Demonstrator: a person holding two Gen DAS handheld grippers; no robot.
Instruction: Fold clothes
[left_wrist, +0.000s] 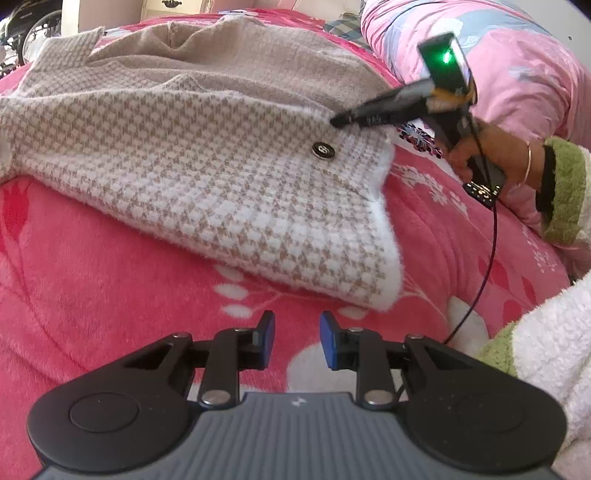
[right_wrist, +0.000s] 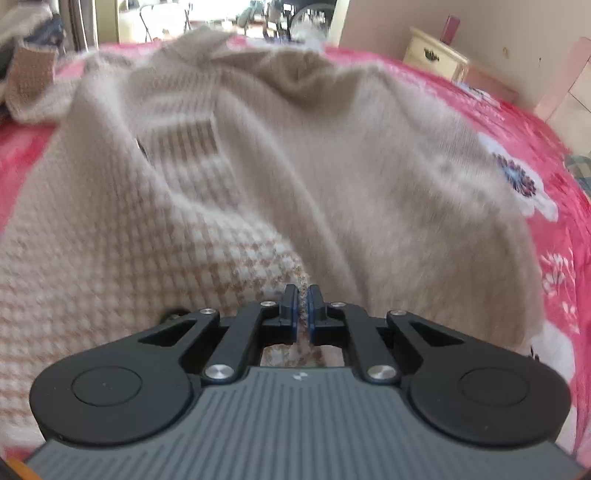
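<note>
Beige cardigan (right_wrist: 258, 184) pinched in right tool (right_wrist: 302, 295)

a bed under a pink flowered blanket (left_wrist: 110, 277), a pink quilt (left_wrist: 498, 74) heaped beside it, a cream bedside cabinet (right_wrist: 436, 55) by the wall, daylight behind.

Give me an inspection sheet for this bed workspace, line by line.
Surface: pink floral blanket, soft, uneven.
Job's things: beige houndstooth cardigan lying crumpled, one dark button showing.
Clutter: pink quilt bunched at the far edge.
Grippers: right gripper jaws shut on the cardigan's edge; left gripper jaws apart, empty, above the blanket.
Cables: black cable hanging from the right gripper.
Surroundings: cream drawer cabinet; green-cuffed sleeve.
</note>
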